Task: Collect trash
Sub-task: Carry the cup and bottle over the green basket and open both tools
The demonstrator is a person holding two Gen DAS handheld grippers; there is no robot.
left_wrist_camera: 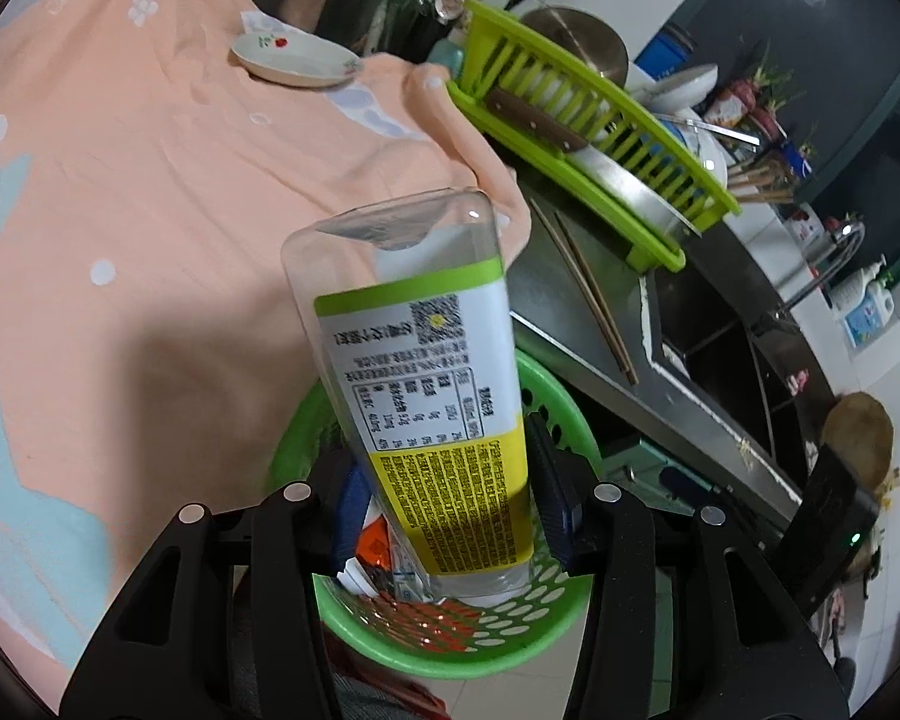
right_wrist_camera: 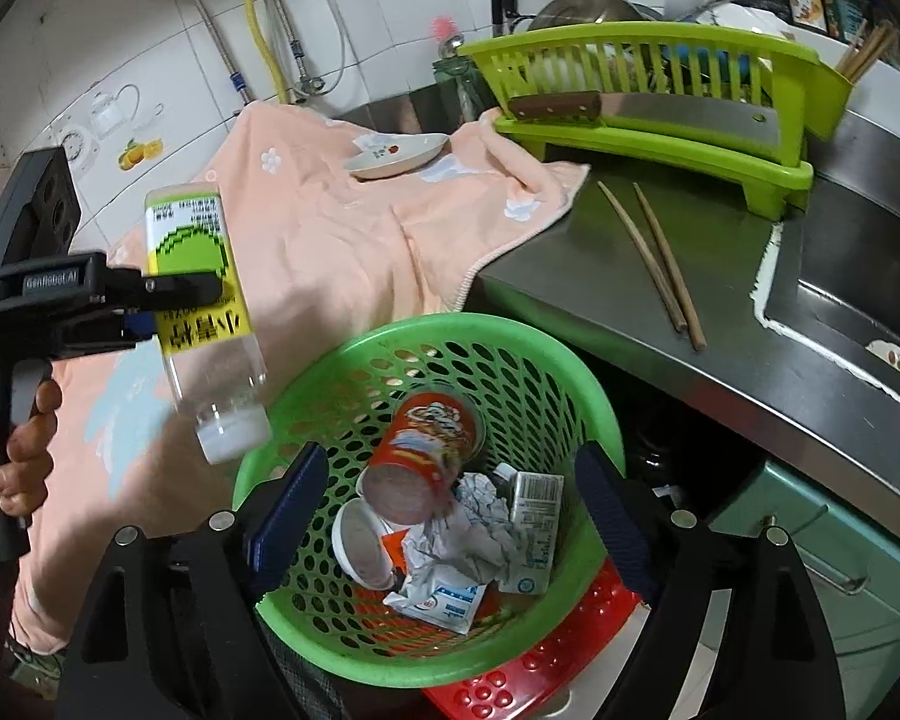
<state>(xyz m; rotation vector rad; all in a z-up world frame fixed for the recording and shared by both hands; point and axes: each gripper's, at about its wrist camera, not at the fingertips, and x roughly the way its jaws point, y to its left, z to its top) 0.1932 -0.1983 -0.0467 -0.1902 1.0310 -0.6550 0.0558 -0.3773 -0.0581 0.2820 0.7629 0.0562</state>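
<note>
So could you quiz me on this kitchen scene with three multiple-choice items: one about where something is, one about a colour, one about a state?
1. Where does the crisp can lie?
A. On the steel counter
B. Inside the bin
C. In the dish rack

2. What colour is the bin?
A. Green
B. Blue
C. White

3. How does the plastic bottle stand right now?
A. Lying flat on the towel
B. Upright on the counter
C. Held cap-down in the left gripper near the bin

Answers:
1. B, the can rests among crumpled paper and cartons within the mesh wall.
2. A, its perforated wall and rim are bright green.
3. C, the jaws pinch the bottle at its label, with the white cap pointing down beside the bin's rim.
</note>
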